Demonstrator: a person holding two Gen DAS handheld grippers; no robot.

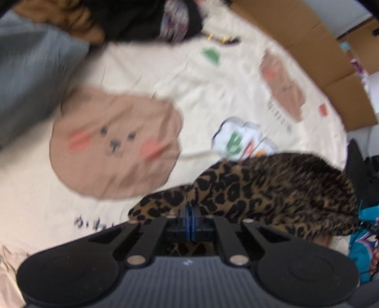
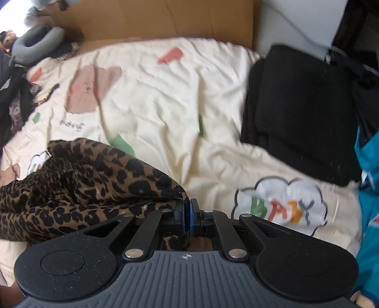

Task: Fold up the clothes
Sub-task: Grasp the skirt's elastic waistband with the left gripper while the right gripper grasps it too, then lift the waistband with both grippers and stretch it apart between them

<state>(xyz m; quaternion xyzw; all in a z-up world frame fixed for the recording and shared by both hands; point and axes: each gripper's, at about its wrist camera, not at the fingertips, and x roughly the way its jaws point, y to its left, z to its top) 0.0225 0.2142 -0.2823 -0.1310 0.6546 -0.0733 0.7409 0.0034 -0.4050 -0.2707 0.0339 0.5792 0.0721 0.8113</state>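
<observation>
A leopard-print garment (image 1: 272, 187) hangs bunched between my two grippers, just above a cream bedsheet printed with bears. In the left wrist view my left gripper (image 1: 190, 213) is shut on one edge of it, and the cloth trails off to the right. In the right wrist view my right gripper (image 2: 188, 208) is shut on another edge of the leopard-print garment (image 2: 78, 187), which spreads to the left and sags onto the sheet. A strip of the fabric shows behind each pair of closed pads.
The cream bedsheet (image 2: 165, 99) fills the middle. Folded black clothing (image 2: 300, 118) lies at its right, teal fabric (image 2: 369, 189) beyond. A grey pillow (image 1: 30, 78) and dark clothes (image 1: 151, 19) sit at the far left. Cardboard (image 2: 154, 19) lines the far edge.
</observation>
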